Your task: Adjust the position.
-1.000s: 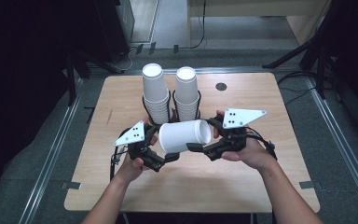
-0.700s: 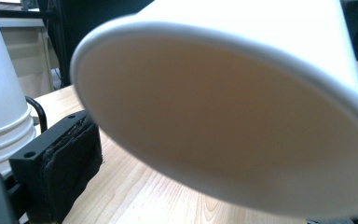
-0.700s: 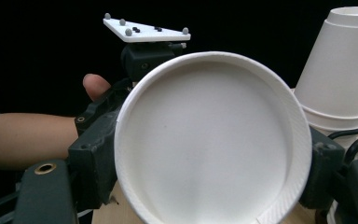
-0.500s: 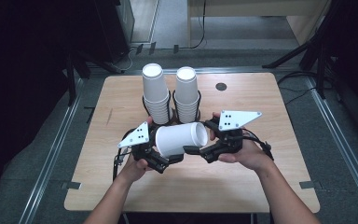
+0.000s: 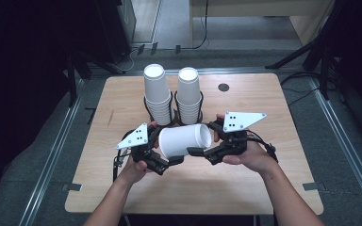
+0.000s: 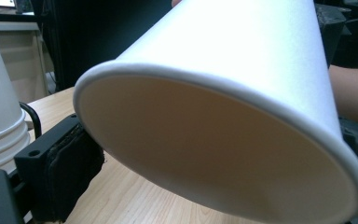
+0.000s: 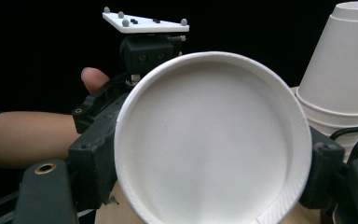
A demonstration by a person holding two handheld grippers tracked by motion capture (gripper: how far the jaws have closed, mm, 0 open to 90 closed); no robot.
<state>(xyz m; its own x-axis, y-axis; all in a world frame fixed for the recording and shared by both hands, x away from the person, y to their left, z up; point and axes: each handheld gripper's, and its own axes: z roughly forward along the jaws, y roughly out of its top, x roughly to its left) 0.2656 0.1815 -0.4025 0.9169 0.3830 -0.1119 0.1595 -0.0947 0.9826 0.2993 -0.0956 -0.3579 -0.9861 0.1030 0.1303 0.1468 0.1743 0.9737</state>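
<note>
A white cup (image 5: 185, 140) lies on its side above the table (image 5: 264, 188), just in front of the two cup stacks (image 5: 158, 92). The left gripper (image 5: 169, 160) grasps its wide end, and the right gripper (image 5: 199, 151) is clenched on its narrow base end.

the table (image 5: 264, 188) is well lit from above, and the room around it is very dark. the close white cup (image 6: 242, 60) looks soft and blurry, with a shady inside.
</note>
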